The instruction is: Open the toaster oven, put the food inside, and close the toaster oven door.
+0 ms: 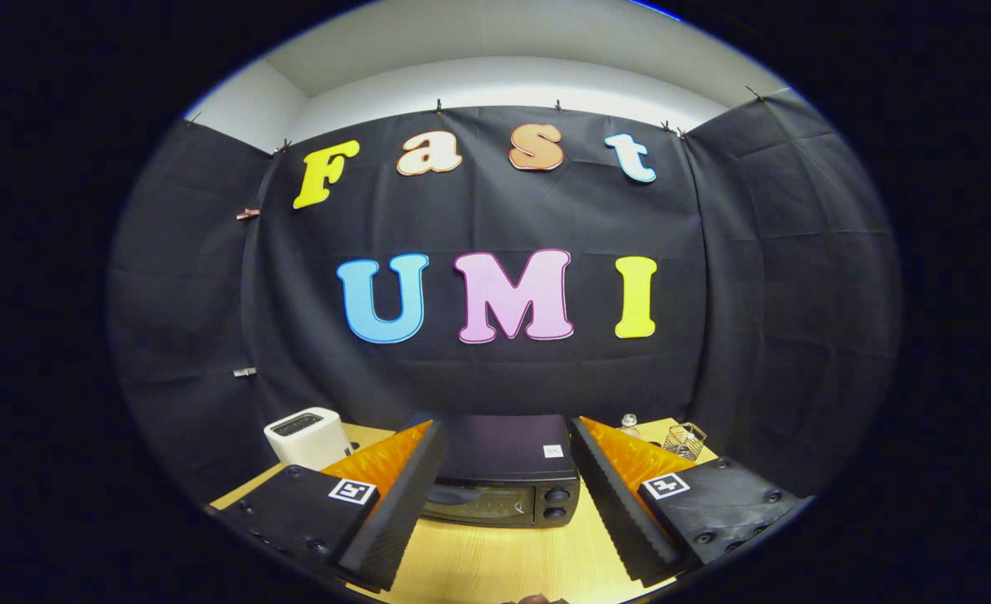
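Your gripper (508, 470) was spread wide, holding nothing, with bare wooden table (503, 562) between the fingers. The toaster oven (503, 482) sat just ahead, door closed, white toaster (306, 436) off left.

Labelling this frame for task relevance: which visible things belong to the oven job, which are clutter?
Job:
- toaster oven, door shut, just beyond the fingers
- gripper, fingers open, holding nothing

Clutter:
- white toaster, beside the oven
- wire basket
- small bottle
- wooden table
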The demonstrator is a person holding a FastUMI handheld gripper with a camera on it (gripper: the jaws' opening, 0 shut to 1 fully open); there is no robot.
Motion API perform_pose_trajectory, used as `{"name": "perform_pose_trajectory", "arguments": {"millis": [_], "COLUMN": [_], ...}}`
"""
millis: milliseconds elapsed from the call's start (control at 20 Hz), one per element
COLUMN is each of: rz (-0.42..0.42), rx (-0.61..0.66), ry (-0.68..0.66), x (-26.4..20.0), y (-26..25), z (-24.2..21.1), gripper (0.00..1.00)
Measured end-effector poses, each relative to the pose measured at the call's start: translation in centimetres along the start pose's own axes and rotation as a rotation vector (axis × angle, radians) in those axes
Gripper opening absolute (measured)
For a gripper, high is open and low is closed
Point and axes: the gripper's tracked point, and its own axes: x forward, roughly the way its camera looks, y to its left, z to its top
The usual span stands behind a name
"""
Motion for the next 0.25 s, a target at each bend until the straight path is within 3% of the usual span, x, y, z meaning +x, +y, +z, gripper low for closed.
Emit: {"name": "perform_pose_trajectory", "arguments": {"millis": [250], "rz": [0.014], "rx": [0.007], "ry": [-0.007], "x": [0.4], "y": [1.2], "z": [0.3], "gripper": [0.99]}}
